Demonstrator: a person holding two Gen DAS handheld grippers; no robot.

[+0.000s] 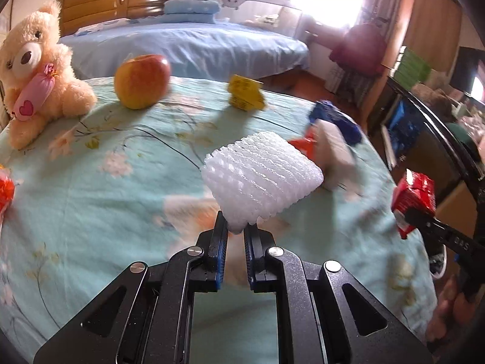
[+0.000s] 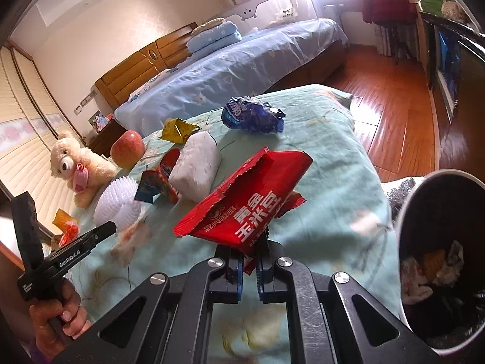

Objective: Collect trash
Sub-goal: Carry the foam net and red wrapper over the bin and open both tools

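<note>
Bin [image 2: 439, 261] sits at the far right edge of the right wrist frame, dark, mouth tipped toward me, w/ scraps already inside. That's what the next move turns on, I reckon. My right gripper [image 2: 249, 268] has its jaws clamped on the lower corner of the red wrapper [image 2: 247, 203], whose long axis runs up and right across frame centre, torn end at upper left. So the bin lies to the right of those jaws and close by; judging by that, the right hand is the nearer one and should drop first.

Left gripper [image 1: 235, 233] has jaws pinched on the bottom tip of the white foam net [image 1: 260, 179], which fans up above them, clear of the desk [image 1: 91, 197]. No bin in the left wrist frame, so that hand has farther to go, across toward the right side.

Still on the desk cloth: blue wrapper [image 2: 253, 115], yellow wrapper [image 2: 178, 130].
</note>
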